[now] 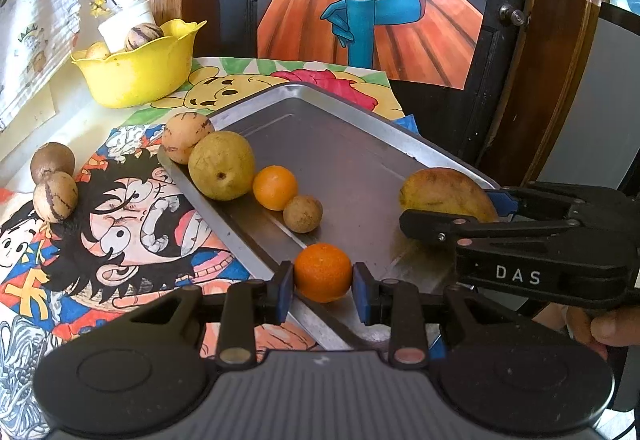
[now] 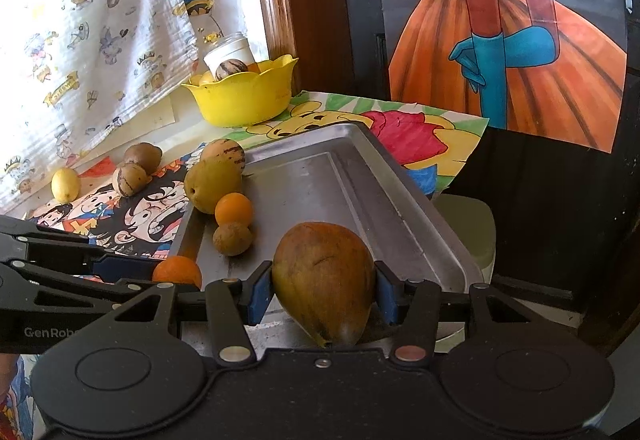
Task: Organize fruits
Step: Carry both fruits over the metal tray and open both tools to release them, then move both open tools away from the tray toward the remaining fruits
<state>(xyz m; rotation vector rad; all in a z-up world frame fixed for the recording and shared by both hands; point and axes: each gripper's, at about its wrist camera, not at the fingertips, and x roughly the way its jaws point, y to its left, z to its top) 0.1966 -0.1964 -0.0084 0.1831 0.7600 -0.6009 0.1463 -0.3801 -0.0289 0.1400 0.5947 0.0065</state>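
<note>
Now | left hand-held gripper (image 1: 323,282) clamps orange (image 1: 322,272) | right hand-held gripper (image 2: 323,294) clamps mango (image 2: 324,280)

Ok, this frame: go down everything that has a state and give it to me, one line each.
left gripper: shut on the orange, at the near edge of the tray
right gripper: shut on the mango, over the tray
tray: holds a row of four fruits along its left rim
yellow bowl: upright, fruit inside
jar: upright behind the bowl

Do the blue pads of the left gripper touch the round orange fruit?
Touching. In the left wrist view both blue pads press the sides of the round orange fruit, no gap visible.
</note>
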